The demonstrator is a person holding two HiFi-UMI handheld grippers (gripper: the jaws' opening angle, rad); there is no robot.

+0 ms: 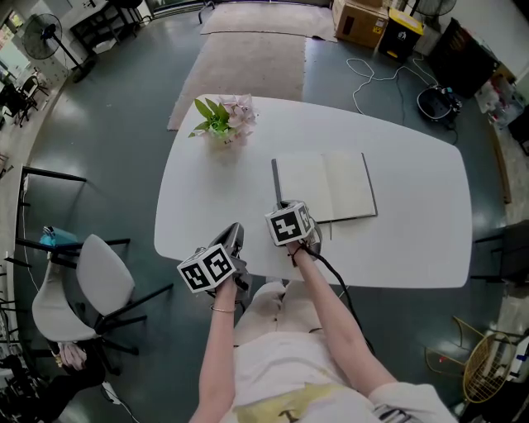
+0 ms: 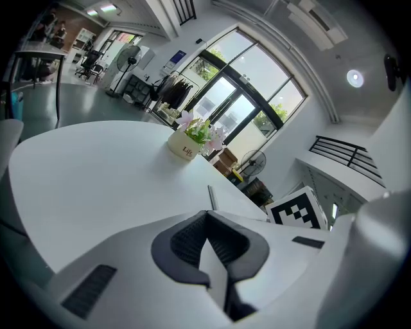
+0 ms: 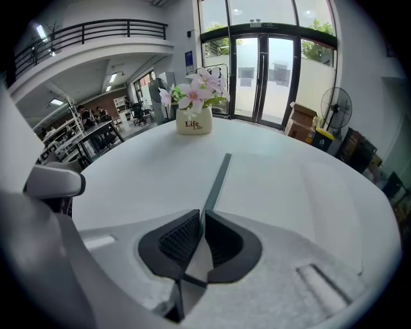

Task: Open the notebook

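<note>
The notebook lies open on the white table, with blank white pages on both sides of the fold. Its grey cover shows as a thin strip along the left side. In the right gripper view that cover edge runs straight out from the jaws. My right gripper is shut on it at the near left corner; in the head view it sits under its marker cube. My left gripper hovers at the table's front edge, left of the notebook, shut on nothing.
A small white pot of pink flowers stands at the table's far left, also in the left gripper view and the right gripper view. A white chair stands left of the person. Cables and boxes lie on the floor beyond.
</note>
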